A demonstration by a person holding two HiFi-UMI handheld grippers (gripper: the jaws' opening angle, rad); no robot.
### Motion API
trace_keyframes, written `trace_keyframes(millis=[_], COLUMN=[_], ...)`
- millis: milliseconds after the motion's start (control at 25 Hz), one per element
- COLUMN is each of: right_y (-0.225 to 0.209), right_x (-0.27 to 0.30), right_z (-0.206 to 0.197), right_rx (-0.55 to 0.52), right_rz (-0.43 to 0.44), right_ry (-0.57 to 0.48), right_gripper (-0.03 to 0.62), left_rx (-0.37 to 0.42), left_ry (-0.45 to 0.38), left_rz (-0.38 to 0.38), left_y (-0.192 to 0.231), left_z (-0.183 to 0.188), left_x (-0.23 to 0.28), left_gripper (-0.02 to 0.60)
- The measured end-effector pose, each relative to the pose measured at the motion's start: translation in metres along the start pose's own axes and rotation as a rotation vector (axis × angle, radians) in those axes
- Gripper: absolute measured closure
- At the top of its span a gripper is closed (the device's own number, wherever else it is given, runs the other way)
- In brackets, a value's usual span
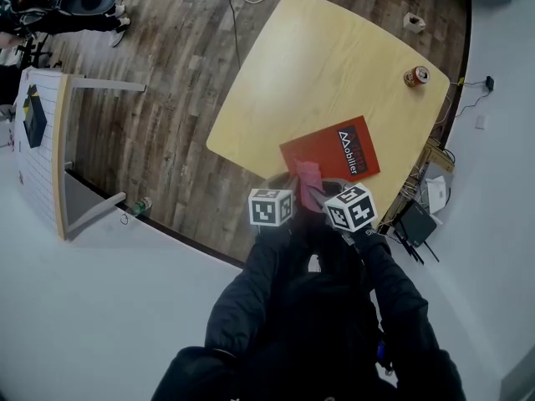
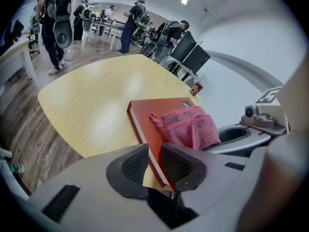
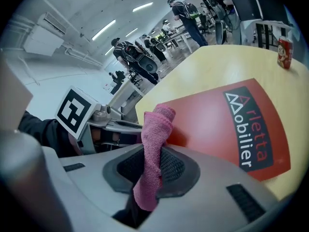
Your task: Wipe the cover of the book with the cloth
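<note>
A red book (image 1: 330, 155) with white print lies near the front edge of the pale wooden table (image 1: 334, 65). My left gripper (image 2: 154, 166) is shut on the book (image 2: 159, 115) at its near corner. My right gripper (image 3: 152, 166) is shut on a pink cloth (image 3: 154, 139), which stands up between the jaws and rests on the book's cover (image 3: 227, 124). From the head view the cloth (image 1: 308, 176) lies at the book's near left edge, just ahead of both marker cubes. In the left gripper view the folded cloth (image 2: 188, 127) sits on the cover.
A red drink can (image 1: 415, 76) stands at the table's right edge, and a small crumpled item (image 1: 413, 22) lies on the floor beyond. A white partition (image 1: 42, 140) stands at the left. People with backpacks and office chairs (image 2: 159, 33) fill the room behind the table.
</note>
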State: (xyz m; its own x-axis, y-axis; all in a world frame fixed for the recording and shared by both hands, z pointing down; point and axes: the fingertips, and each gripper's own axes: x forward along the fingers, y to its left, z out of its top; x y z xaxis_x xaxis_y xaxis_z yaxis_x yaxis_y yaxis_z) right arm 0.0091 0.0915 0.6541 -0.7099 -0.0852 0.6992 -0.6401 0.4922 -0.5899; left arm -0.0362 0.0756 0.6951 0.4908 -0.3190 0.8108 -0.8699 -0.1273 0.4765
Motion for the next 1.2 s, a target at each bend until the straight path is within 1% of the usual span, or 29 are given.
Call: trace_keyframes(millis=[80,280,680,1200], right_y=[0.001,-0.009,-0.045,-0.097], right_x=[0.006,0.011,-0.014,-0.063], right_z=[-0.005,-0.013,-0.016,-0.020], right_rx=[0.020,0.059,0.120,0.082], right_rz=[0.002,-0.027,-0.088,-0.218], right_ry=[0.008,0.012,-0.023,-0.032], right_gripper=[0.516,0.516,0.514,0.514], left_rx=[0.000,0.004,0.008,0.015], left_ry=[-0.002,-0.004,-0.004,-0.003], left_rz=[-0.002,-0.006,-0.004,-0.003], left_y=[0.000,0.001,0.001,0.000], left_z=[0.000,0.001,0.001,0.000], left_x=[0.000,0.000,0.000,-0.001], left_gripper=[0.474,0.474,0.474,0.474])
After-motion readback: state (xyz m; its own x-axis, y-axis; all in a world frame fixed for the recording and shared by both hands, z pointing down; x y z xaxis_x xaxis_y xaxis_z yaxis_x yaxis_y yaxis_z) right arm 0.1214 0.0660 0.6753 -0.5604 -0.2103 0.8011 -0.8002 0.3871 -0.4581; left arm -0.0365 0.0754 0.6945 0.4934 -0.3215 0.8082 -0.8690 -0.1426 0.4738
